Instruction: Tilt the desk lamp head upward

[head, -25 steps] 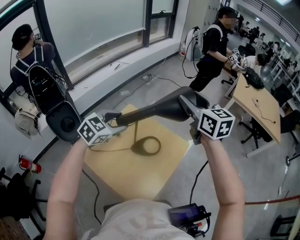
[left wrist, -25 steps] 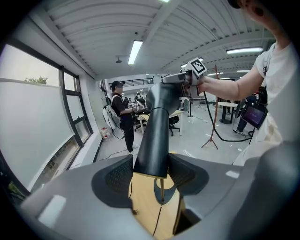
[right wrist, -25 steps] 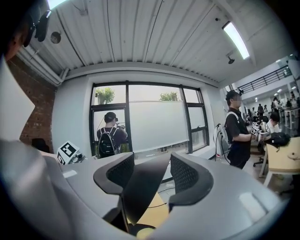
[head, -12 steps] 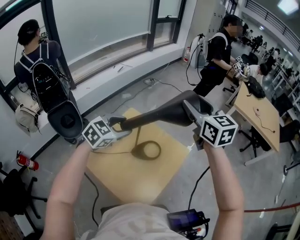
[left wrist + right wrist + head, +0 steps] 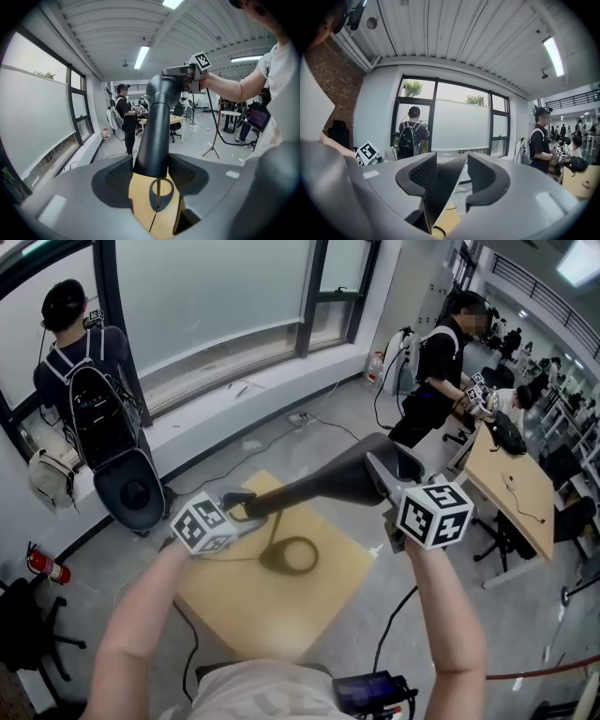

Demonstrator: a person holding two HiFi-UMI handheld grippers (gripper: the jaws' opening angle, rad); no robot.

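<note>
A black desk lamp stands with its ring base [image 5: 291,556] on a square wooden table [image 5: 234,592]. Its thick arm [image 5: 309,479] slopes up to the right to the lamp head [image 5: 398,462]. My left gripper [image 5: 236,505] is shut on the low end of the arm [image 5: 157,122], which fills the gap between both pads. My right gripper [image 5: 380,470] is at the lamp head [image 5: 440,192]. Its jaws are closing with the head between them, and a thin strip of light still shows beside the right pad.
A person with a backpack [image 5: 80,381] stands at the window on the left, beside a round black object [image 5: 131,491]. Another person [image 5: 436,343] works at a wooden desk [image 5: 511,474] on the right. Cables lie across the floor, and a fire extinguisher [image 5: 42,563] lies at the left.
The head view has shifted a little. Both grippers stay on the lamp, and the arm looks slightly steeper than one second ago.
</note>
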